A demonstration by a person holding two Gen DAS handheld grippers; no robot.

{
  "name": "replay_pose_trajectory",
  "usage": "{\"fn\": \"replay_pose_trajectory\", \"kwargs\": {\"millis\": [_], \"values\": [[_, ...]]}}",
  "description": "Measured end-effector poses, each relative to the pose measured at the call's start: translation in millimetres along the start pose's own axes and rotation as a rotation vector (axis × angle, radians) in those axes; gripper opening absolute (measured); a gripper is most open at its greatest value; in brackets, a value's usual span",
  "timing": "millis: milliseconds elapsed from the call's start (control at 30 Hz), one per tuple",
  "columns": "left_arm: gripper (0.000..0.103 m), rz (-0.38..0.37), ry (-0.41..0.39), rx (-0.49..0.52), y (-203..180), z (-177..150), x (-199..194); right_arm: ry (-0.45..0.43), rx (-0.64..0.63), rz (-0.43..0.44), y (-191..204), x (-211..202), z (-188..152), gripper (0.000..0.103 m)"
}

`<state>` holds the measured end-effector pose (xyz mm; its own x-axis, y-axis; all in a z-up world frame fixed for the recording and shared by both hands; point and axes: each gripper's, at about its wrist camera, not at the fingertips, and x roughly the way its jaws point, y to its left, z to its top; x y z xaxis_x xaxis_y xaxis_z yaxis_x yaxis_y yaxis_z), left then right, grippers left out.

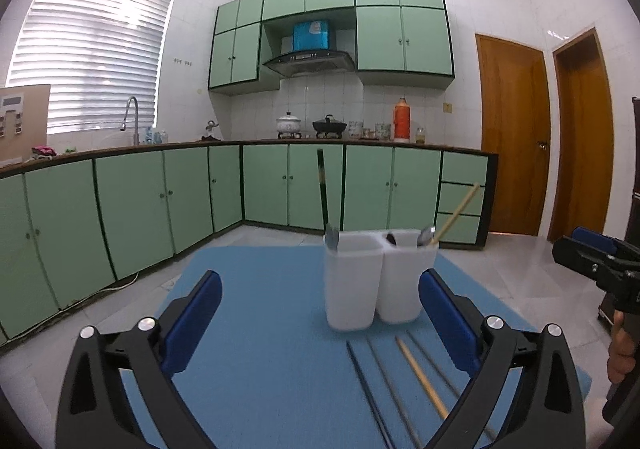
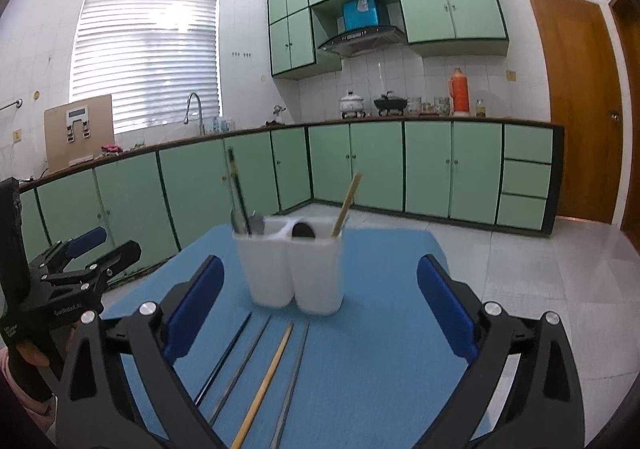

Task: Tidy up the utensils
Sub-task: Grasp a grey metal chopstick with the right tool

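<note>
A white two-compartment utensil holder (image 1: 376, 281) (image 2: 296, 269) stands on the blue mat (image 1: 260, 329) (image 2: 380, 329). It holds a dark chopstick, a fork, spoons and a wooden chopstick (image 1: 460, 211) (image 2: 347, 205). Several loose chopsticks lie on the mat in front of it: one dark (image 1: 368, 385) (image 2: 228, 353), two grey, one wooden (image 1: 420, 377) (image 2: 264, 381). My left gripper (image 1: 320, 297) is open and empty above the mat, before the holder. My right gripper (image 2: 320, 281) is open and empty over the loose chopsticks.
The mat's far edge lies just behind the holder; tiled floor (image 2: 540, 269) lies beyond. Green kitchen cabinets (image 1: 160, 201) and a counter run along the back. Wooden doors (image 1: 516, 133) stand at the right. The other gripper shows at each view's side (image 1: 600, 265) (image 2: 76, 269).
</note>
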<state>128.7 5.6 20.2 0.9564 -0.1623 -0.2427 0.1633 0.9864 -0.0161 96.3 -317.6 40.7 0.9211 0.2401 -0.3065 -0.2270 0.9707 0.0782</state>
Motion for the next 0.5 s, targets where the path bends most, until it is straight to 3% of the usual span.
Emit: {"fn": "replay_pose_trajectory", "kwargs": {"millis": [500], "values": [[0.097, 0.050, 0.093, 0.022, -6, -78, -51, 0.098, -0.016, -0.030, 27, -33, -95, 0.094]]}}
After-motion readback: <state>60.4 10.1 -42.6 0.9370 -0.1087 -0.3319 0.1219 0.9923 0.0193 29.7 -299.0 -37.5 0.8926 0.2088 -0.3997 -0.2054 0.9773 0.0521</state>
